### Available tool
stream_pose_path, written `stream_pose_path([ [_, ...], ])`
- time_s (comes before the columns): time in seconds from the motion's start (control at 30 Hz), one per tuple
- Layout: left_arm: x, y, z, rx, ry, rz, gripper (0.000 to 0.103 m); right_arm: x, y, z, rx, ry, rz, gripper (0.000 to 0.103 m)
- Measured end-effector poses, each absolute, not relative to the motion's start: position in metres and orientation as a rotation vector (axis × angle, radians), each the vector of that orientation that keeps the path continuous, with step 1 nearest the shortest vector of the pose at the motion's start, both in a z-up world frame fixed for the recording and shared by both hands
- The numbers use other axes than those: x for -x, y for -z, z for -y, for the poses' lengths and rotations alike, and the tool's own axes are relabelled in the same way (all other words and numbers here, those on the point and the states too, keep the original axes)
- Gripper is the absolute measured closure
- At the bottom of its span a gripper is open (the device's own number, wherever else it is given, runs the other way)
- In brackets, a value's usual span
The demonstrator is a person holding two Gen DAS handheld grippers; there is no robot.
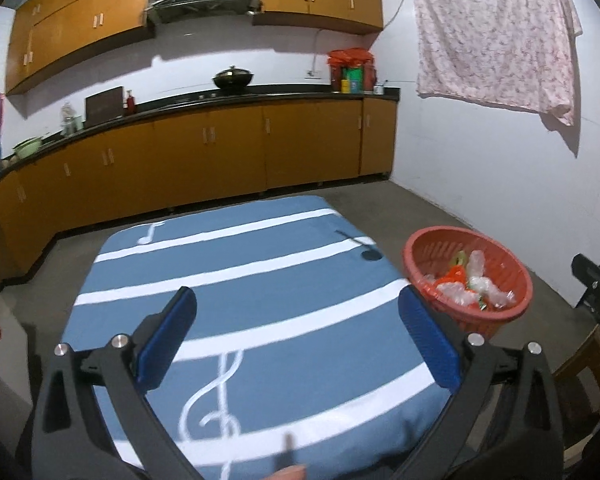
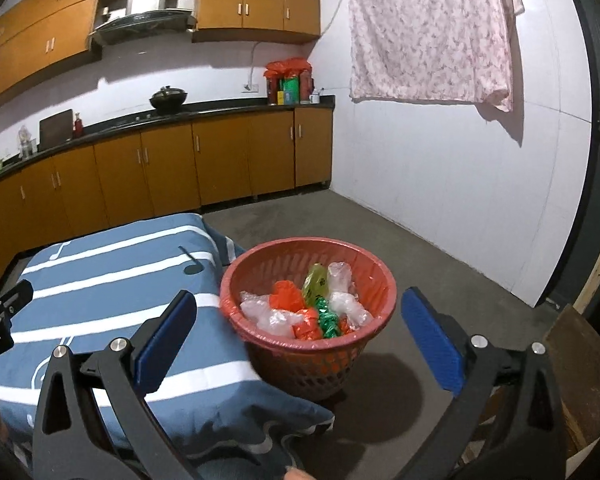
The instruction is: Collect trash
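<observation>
A red plastic basket (image 2: 260,256) stands on the floor beside a table covered with a blue cloth with white stripes (image 2: 112,280). It holds several crumpled bags (image 2: 311,304), clear, red and green. My right gripper (image 2: 298,302) is open and empty, above and in front of the basket. My left gripper (image 1: 298,300) is open and empty above the blue cloth (image 1: 260,280); the basket (image 1: 511,312) shows to its right. The right gripper's body shows at the right edge of the left wrist view (image 1: 595,292).
Brown kitchen cabinets (image 1: 204,160) and a dark counter run along the far wall. A pink floral cloth (image 1: 495,32) hangs on the white right wall. A wooden chair (image 2: 583,364) is at the near right. Grey floor (image 2: 399,248) lies beyond the basket.
</observation>
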State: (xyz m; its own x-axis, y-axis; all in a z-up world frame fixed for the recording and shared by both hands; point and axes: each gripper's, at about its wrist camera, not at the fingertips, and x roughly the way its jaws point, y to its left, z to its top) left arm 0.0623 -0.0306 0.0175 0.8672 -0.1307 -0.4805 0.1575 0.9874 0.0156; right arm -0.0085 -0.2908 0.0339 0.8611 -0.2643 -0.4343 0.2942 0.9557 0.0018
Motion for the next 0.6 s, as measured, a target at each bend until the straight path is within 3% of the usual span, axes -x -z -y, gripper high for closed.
stream_pose_path([
  [0.6,0.014,-0.015,-0.002,-0.034,0.102,-0.454,0.004,0.056,-0.031,0.237,0.009,0.252,-0.409,0.002],
])
